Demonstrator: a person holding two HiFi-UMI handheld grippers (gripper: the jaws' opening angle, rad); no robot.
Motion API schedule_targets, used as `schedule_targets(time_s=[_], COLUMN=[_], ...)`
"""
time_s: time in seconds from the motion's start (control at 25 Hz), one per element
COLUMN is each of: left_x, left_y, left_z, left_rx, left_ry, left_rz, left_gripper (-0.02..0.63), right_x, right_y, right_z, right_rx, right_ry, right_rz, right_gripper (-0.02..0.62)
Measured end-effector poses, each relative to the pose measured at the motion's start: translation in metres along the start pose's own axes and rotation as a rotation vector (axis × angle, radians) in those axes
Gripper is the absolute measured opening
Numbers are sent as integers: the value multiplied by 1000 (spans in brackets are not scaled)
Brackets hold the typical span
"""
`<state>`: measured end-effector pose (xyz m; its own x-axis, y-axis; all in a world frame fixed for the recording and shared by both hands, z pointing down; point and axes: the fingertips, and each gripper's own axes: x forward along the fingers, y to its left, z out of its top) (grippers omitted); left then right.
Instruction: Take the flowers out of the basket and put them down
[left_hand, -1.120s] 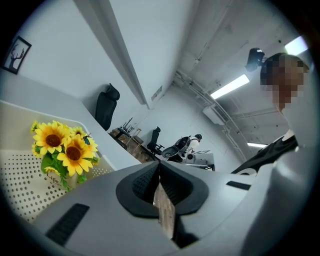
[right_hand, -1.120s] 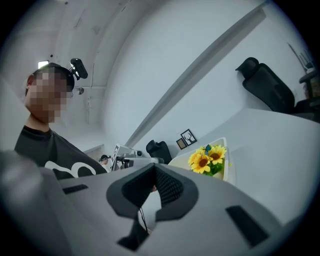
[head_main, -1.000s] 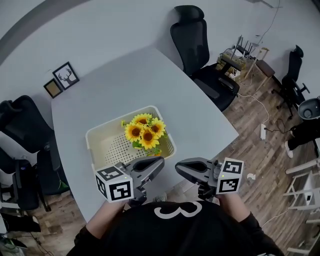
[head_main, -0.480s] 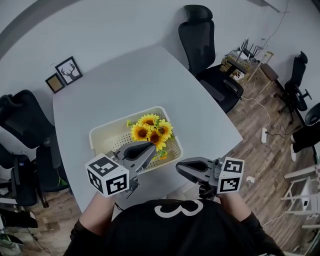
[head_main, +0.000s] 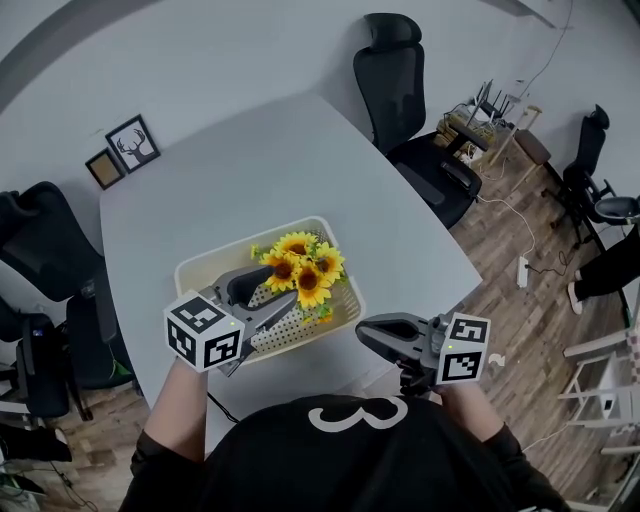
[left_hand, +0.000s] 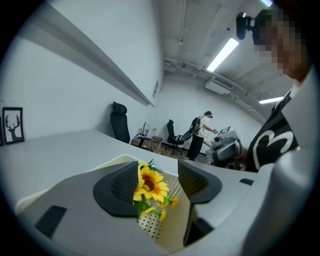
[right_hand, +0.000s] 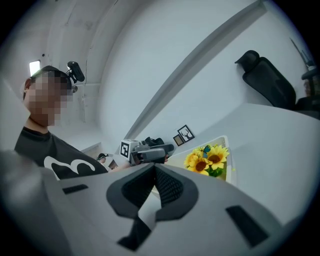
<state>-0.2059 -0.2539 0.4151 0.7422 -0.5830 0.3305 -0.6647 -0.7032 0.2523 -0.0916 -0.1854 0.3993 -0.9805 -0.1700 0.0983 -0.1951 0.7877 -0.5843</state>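
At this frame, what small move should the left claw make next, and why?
Probably ease the left claw forward around the sunflowers, low near the leaves, then close. Its jaws have just been opening and stand apart over the basket. The sunflowers show in the gap, but neither pad presses on them yet.

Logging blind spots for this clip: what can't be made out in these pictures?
1. Lower stems of the sunflowers: head view, hidden by blooms and the left tongs, whose jaws have just been opening.
2. Whether those tongs touch them: left gripper view, a bloom overlaps one jaw.
3. What the smaller framed picture shows: head view, too small.
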Motion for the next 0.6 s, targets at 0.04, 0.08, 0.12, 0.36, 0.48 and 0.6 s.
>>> schedule_targets(time_s=[0.04,0.08,0.12,0.36,0.48,0.6], left_x=[2,5,7,16,22,30], left_y=[5,10,14,38,50,60], left_z=[-8,-16,-24,-60,-76,-87], left_rx=[25,50,72,171,161,167], left_ry=[28,56,80,200,242,262], left_rz=[13,30,47,114,127,140], left_gripper=[250,255,256,276,308,345], right_x=[0,0,0,2,3,1], right_y=[0,-1,-1,-4,-4,-4], right_z=[0,-1,-2,-10,-12,-14], right_rx=[1,2,6,22,23,15], right_ry=[2,4,7,24,32,37], right_rz=[-2,-3,-5,-19,-17,-23], right_gripper=[8,8,8,8,8,8])
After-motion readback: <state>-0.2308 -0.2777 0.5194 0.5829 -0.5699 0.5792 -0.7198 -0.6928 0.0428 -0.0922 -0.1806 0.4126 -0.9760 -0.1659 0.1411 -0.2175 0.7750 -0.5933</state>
